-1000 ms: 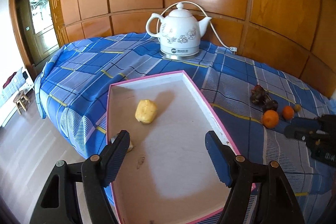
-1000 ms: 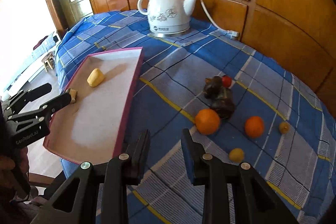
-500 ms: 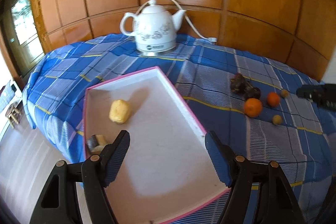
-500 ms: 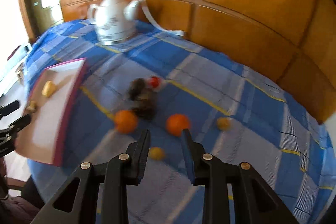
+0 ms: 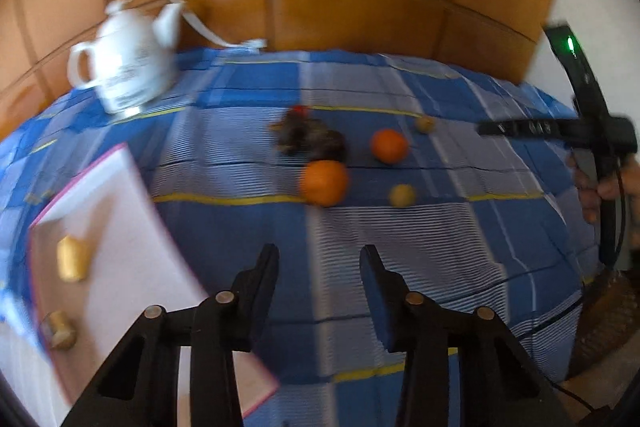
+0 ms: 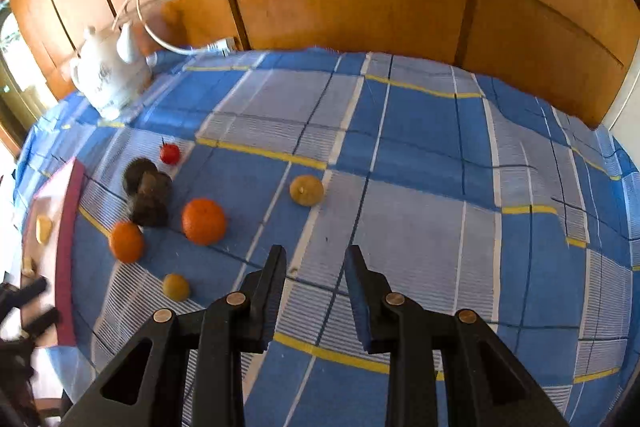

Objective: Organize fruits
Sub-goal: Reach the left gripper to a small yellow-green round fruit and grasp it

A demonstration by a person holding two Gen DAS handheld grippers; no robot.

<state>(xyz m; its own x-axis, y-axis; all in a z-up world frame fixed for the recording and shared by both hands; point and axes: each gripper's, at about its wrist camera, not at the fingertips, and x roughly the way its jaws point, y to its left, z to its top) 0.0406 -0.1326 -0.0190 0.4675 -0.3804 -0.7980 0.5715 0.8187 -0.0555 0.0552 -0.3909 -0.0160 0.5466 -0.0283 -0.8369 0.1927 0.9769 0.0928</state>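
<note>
Two oranges (image 5: 324,183) (image 5: 389,145) lie on the blue checked cloth beside a dark fruit cluster (image 5: 312,143), two small yellow fruits (image 5: 402,195) (image 5: 425,124) and a small red fruit (image 6: 169,153). The pink-rimmed tray (image 5: 120,227) at the left holds two yellowish pieces (image 5: 72,259). My left gripper (image 5: 320,263) hangs over bare cloth short of the near orange, its jaws closing with nothing between them. My right gripper (image 6: 314,259) stands to the right of the oranges (image 6: 204,221) (image 6: 127,242), with a narrow empty gap between its fingers.
A white electric kettle (image 5: 124,71) with its cord stands at the back left by the wood-panelled wall. A hand (image 5: 600,183) holds the right gripper's body at the right edge of the left wrist view. The cloth drops off at the near and right edges.
Both views have swung to the right. The tray has slid to the left edge and the fruits now lie ahead of the left gripper. The left jaws have narrowed; the right gap is the same.
</note>
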